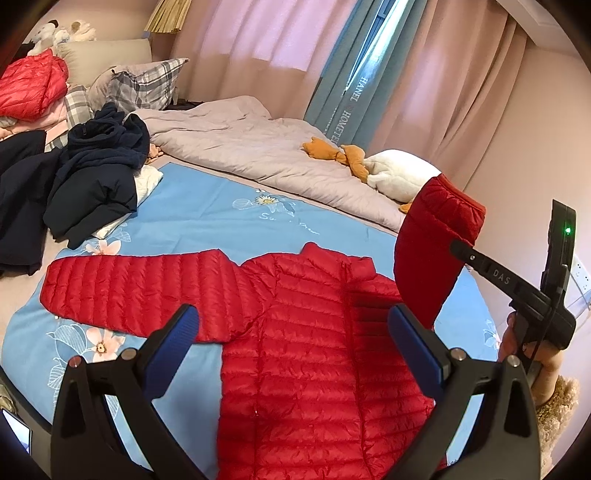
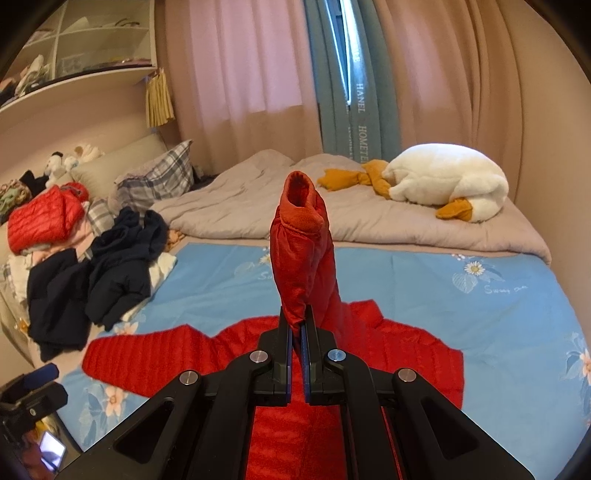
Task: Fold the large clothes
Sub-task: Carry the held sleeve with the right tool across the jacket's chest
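A red quilted down jacket is laid flat on the blue floral sheet in the middle of the bed, one sleeve stretched out flat to the left in the left wrist view. The other sleeve is lifted clear of the sheet and held up, cuff opening uppermost, in the right wrist view. The right gripper is clamped tight on that raised sleeve, the fabric pinched between its blue pads. The left gripper is held above the jacket body with its jaws spread wide and nothing between them; contact with the fabric is not seen. A heap of dark navy clothes is piled at the left edge of the sheet, apart from the jacket. A second red padded garment is stacked further back on the left, near a plaid pillow. A grey duvet is bunched beyond the sheet, and a white plush goose with orange feet is lying on it. Pink curtains and a blue curtain are hung behind the bed
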